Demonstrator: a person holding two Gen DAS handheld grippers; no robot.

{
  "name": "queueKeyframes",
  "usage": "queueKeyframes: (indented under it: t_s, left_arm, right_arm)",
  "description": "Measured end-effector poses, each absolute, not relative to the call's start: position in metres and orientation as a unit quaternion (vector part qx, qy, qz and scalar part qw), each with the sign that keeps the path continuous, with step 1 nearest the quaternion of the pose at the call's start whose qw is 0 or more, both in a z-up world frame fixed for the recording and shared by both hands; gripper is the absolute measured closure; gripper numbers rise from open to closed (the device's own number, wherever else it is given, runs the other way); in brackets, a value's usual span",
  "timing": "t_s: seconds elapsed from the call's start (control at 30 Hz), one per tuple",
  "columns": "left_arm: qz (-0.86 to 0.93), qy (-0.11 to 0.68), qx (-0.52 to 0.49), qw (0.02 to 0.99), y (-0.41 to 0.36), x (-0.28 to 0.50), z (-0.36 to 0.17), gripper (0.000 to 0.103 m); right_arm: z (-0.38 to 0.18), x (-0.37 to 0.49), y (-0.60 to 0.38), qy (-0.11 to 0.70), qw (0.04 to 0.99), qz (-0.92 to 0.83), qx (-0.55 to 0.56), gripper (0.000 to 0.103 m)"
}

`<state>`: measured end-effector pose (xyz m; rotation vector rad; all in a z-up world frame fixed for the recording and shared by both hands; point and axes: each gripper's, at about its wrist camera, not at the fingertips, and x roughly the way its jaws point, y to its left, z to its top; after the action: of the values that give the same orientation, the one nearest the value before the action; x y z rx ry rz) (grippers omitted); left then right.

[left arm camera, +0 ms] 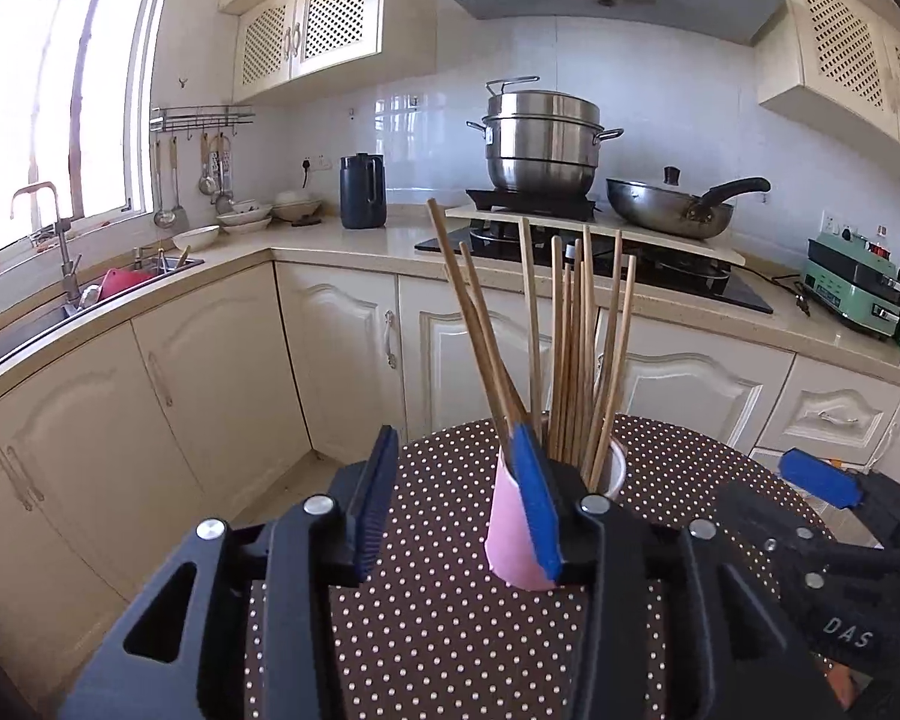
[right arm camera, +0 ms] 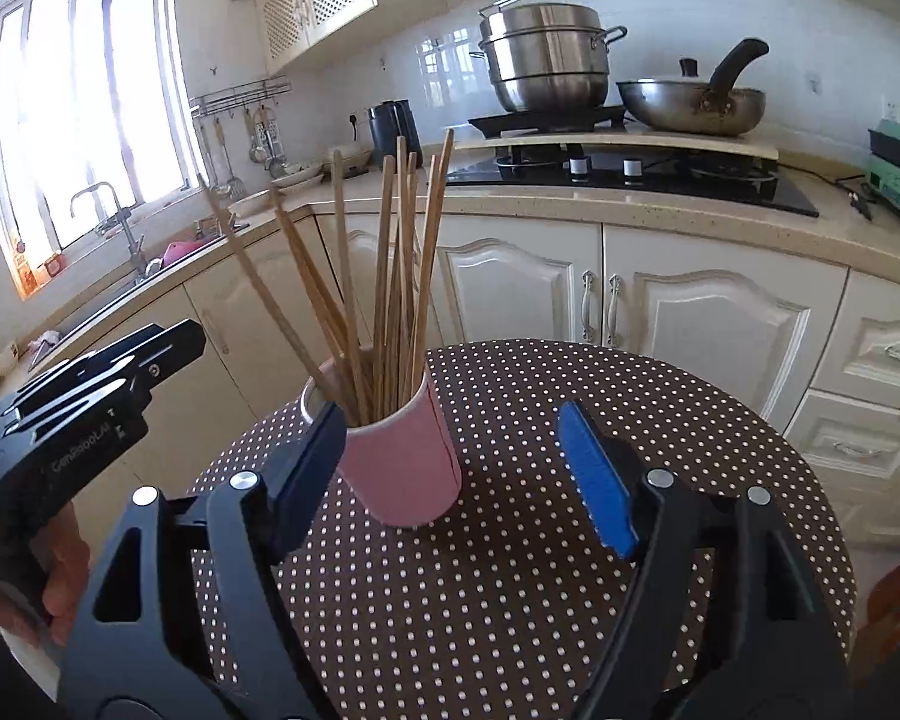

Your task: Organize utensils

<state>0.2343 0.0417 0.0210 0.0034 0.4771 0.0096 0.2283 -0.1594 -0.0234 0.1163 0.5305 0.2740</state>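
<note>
A pink paper cup [right arm camera: 402, 468] stands upright on the round table with a brown dotted cloth [right arm camera: 510, 600]. Several wooden chopsticks [right arm camera: 390, 276] stick up out of it and fan to the left. My right gripper [right arm camera: 450, 474] is open and low over the table. The cup sits in the gap near the left finger, well apart from the blue right pad [right arm camera: 597, 480]. In the left wrist view the cup [left arm camera: 510, 534] and chopsticks [left arm camera: 570, 348] lie just beyond my left gripper [left arm camera: 456, 498]. That gripper is open, and its right finger hides part of the cup. Neither gripper holds anything.
Cream cabinets [left arm camera: 210, 372] and an L-shaped counter [right arm camera: 630, 204] run behind the table. On it are a sink with a tap [left arm camera: 60, 252], a dark kettle [left arm camera: 363, 192], a steel steamer pot [left arm camera: 543, 141], a wok [left arm camera: 672, 207] and a green appliance [left arm camera: 852, 288]. A hand [right arm camera: 60, 576] holds the left gripper.
</note>
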Motion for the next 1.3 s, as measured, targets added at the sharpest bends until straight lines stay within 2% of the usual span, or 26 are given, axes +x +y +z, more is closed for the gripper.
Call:
queueKeyframes:
  t_s: [0.13, 0.27, 0.47, 0.63, 1.3]
  left_arm:
    - [0.0, 0.212, 0.002, 0.977, 0.037, 0.181, 0.028, 0.06]
    - [-0.004, 0.186, -0.012, 0.983, 0.031, 0.124, 0.038, 0.05]
    - [0.006, 0.182, 0.001, 0.983, 0.02, 0.073, 0.046, 0.048]
    - [0.007, 0.181, 0.009, 0.983, 0.016, 0.05, 0.049, 0.042]
    - [-0.017, 0.19, -0.003, 0.982, 0.02, 0.035, 0.054, 0.037]
  right_arm:
    - [-0.007, 0.176, -0.169, 0.232, 0.959, 0.151, 0.07, 0.029]
    - [0.012, 0.128, -0.175, 0.194, 0.967, 0.146, 0.079, 0.025]
    - [0.026, 0.076, -0.18, 0.159, 0.973, 0.147, 0.083, 0.023]
    - [0.029, 0.049, -0.181, 0.146, 0.976, 0.141, 0.078, 0.02]
    - [0.025, 0.035, -0.178, 0.151, 0.975, 0.143, 0.079, 0.019]
